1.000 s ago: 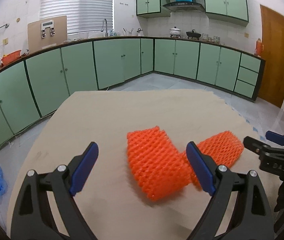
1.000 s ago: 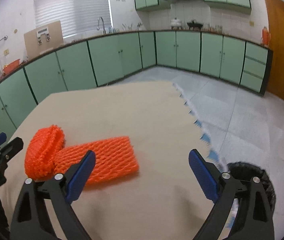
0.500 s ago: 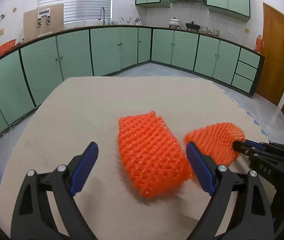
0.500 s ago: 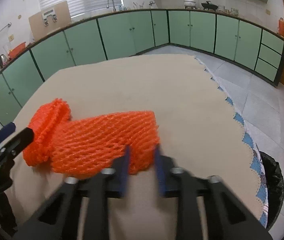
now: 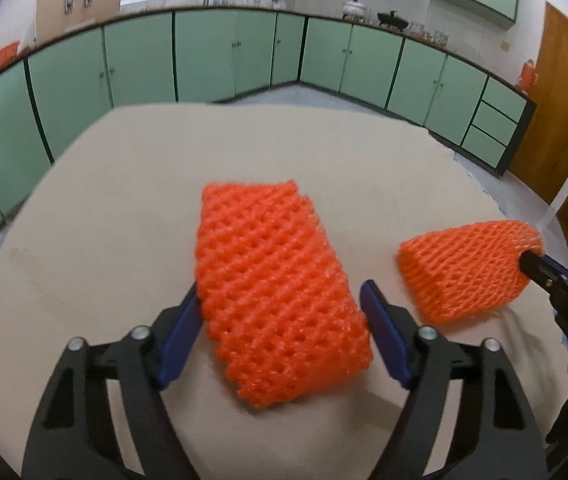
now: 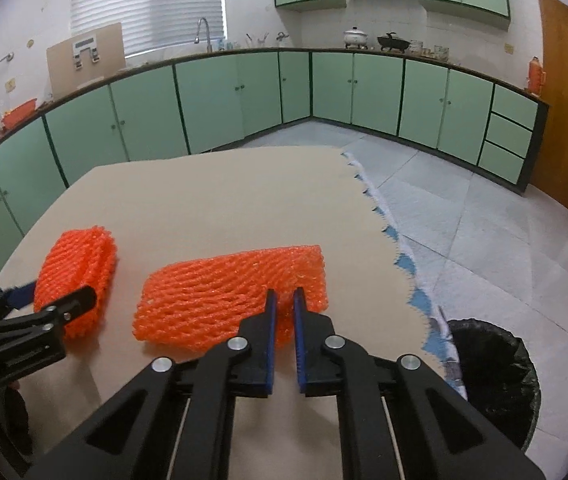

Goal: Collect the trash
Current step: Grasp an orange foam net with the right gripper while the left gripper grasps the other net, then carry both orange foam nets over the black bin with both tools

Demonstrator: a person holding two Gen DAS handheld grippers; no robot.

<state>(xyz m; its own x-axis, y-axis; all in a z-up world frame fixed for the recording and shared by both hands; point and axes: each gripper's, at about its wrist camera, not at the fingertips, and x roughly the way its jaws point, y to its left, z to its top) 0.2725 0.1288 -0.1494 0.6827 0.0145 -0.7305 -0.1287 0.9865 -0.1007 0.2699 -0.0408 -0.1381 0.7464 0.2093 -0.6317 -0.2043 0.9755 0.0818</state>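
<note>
Two orange foam fruit nets lie on the beige table (image 6: pixel 224 200). The thicker, folded net (image 5: pixel 280 292) sits between the blue pads of my left gripper (image 5: pixel 282 300), whose jaws are closing around it. The left pad is at its side and the right pad stands just off it. In the right wrist view that net (image 6: pixel 80 272) is at the left, with the left gripper (image 6: pixel 52 298) straddling it. My right gripper (image 6: pixel 284 308) is shut on the near edge of the flatter net (image 6: pixel 232 288). The left wrist view shows that net (image 5: pixel 472 268) raised a little at the right gripper (image 5: pixel 532 264).
A black-lined trash bin (image 6: pixel 492 364) stands on the floor beyond the table's right edge, beside a blue-and-white scalloped cloth fringe (image 6: pixel 400 256). Green kitchen cabinets (image 6: pixel 204 100) run along the far walls, and a wooden door (image 6: pixel 564 92) is at the right.
The right gripper shut on the flat net's edge and drew it away from the folded net. The left gripper sank and came forward around the folded net, and its jaws narrowed.
</note>
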